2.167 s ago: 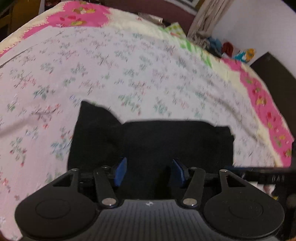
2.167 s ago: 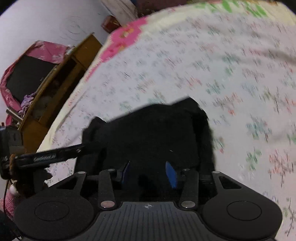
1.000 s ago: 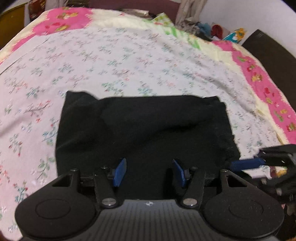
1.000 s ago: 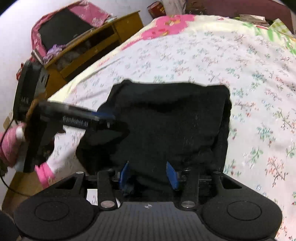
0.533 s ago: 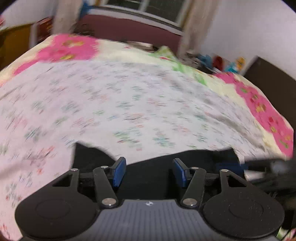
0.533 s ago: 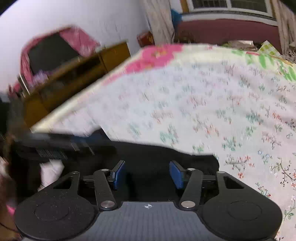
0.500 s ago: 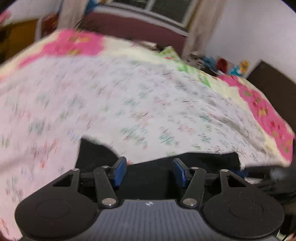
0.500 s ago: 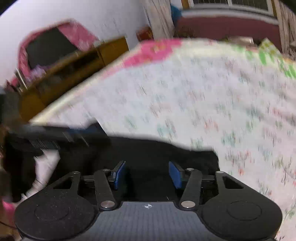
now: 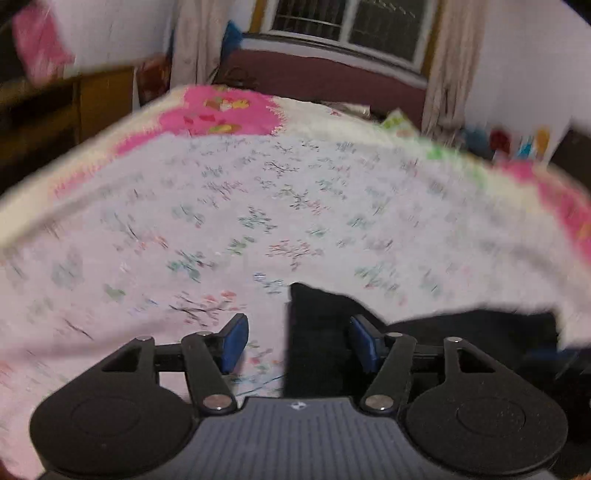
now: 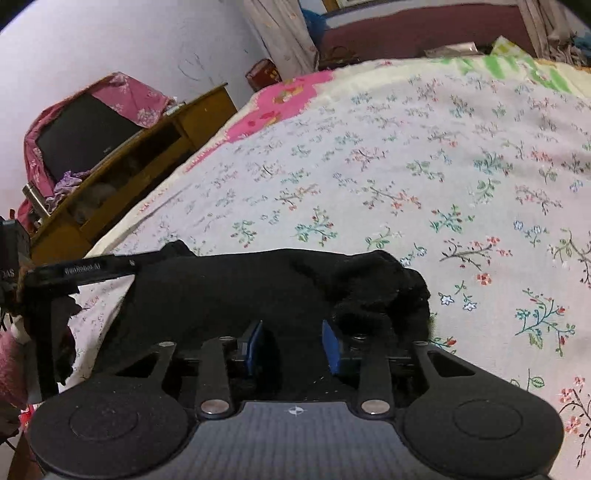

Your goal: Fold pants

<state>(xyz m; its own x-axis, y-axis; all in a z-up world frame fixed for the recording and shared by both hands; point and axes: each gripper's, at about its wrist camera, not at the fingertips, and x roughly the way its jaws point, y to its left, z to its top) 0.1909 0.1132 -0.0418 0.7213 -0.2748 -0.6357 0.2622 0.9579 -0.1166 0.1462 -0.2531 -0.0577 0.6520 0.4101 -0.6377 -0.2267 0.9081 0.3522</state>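
Black folded pants (image 10: 236, 288) lie on a floral bedsheet (image 10: 424, 166). In the right wrist view my right gripper (image 10: 292, 347) sits at their near edge. Its jaws are closing with black cloth filling the gap, and a bunched fold (image 10: 373, 306) rises by the right finger. In the left wrist view my left gripper (image 9: 299, 343) straddles the left edge of the pants (image 9: 317, 332). Its jaws are opening, with cloth under the right pad and bare sheet under the left pad. One finger of the left gripper (image 10: 92, 271) reaches the pants' far left corner.
A wooden cabinet (image 10: 147, 155) and a screen under a pink cloth (image 10: 81, 136) stand left of the bed. A maroon headboard (image 9: 325, 81), a window (image 9: 351, 26) and curtains lie beyond. The sheet's pink border (image 9: 221, 110) marks the far edge. A pink sleeve (image 10: 11, 365) shows at lower left.
The left gripper slid left, so the pants' left edge now lies between its wider jaws. The right gripper's pads have drawn closer together over the cloth. Both views tipped up toward the room.
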